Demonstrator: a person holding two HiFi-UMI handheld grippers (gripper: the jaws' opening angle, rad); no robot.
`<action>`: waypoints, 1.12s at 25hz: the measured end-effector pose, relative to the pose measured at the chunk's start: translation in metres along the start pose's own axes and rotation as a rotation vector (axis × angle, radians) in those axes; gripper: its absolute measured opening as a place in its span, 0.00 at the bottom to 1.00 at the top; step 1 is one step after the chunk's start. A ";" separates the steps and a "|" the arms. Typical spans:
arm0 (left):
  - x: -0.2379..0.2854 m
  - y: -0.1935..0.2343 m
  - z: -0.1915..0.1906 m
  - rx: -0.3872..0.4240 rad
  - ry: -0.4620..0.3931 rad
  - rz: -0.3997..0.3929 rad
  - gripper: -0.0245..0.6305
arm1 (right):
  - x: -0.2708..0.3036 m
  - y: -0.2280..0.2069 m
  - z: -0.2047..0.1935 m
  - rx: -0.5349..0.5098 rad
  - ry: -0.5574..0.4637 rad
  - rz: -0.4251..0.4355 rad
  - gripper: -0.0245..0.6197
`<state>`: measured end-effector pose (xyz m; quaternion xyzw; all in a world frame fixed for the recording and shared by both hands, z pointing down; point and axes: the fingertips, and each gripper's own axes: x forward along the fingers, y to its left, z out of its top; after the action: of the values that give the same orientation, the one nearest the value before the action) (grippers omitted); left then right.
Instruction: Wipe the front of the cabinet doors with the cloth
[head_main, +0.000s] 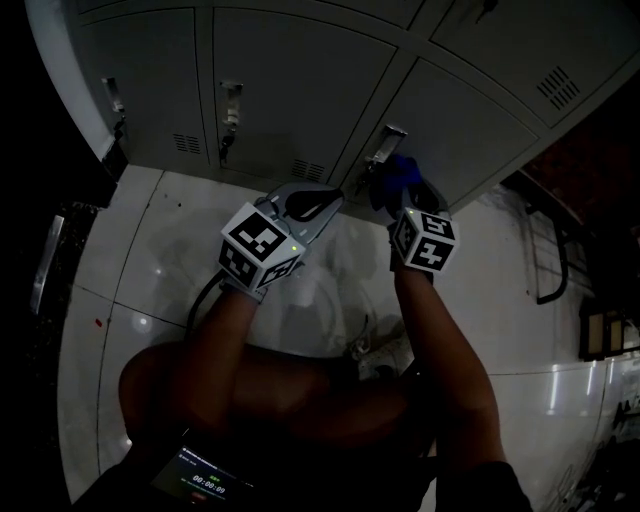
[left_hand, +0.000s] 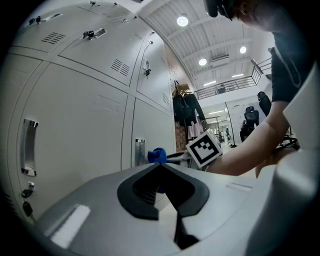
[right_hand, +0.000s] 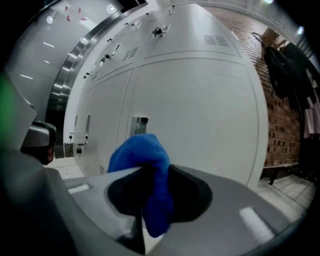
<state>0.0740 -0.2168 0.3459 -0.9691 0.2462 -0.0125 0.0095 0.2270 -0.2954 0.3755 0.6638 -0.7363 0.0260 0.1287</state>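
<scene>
A blue cloth (right_hand: 145, 170) is pinched in my right gripper (right_hand: 150, 200), bunched up above the shut jaws. In the head view the blue cloth (head_main: 398, 176) is held against a grey cabinet door (head_main: 455, 140), just right of its metal handle (head_main: 383, 143). My right gripper (head_main: 405, 195) points at that door. My left gripper (head_main: 325, 205) hovers to its left, short of the doors, jaws closed with nothing between them. From the left gripper view the cloth (left_hand: 157, 155) and the right gripper's marker cube (left_hand: 204, 148) show beyond my left gripper (left_hand: 162, 167).
A row of grey locker doors (head_main: 290, 80) with handles (head_main: 230, 103), key locks and vent slots fills the top. Glossy white floor (head_main: 150, 260) lies below. A dark chair frame (head_main: 550, 250) stands at the right. Coats (left_hand: 186, 110) hang far down the hall.
</scene>
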 end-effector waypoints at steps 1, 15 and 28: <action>0.000 0.000 0.001 0.000 -0.004 0.000 0.04 | 0.007 0.010 -0.004 -0.010 0.005 0.015 0.16; -0.001 0.002 0.001 -0.005 -0.010 0.002 0.04 | 0.025 0.004 -0.016 -0.031 0.014 0.041 0.16; 0.000 0.001 -0.001 0.001 0.003 0.001 0.04 | -0.017 -0.138 -0.057 0.098 0.089 -0.221 0.16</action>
<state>0.0736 -0.2175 0.3473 -0.9690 0.2465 -0.0139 0.0096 0.3736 -0.2832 0.4086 0.7446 -0.6501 0.0769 0.1305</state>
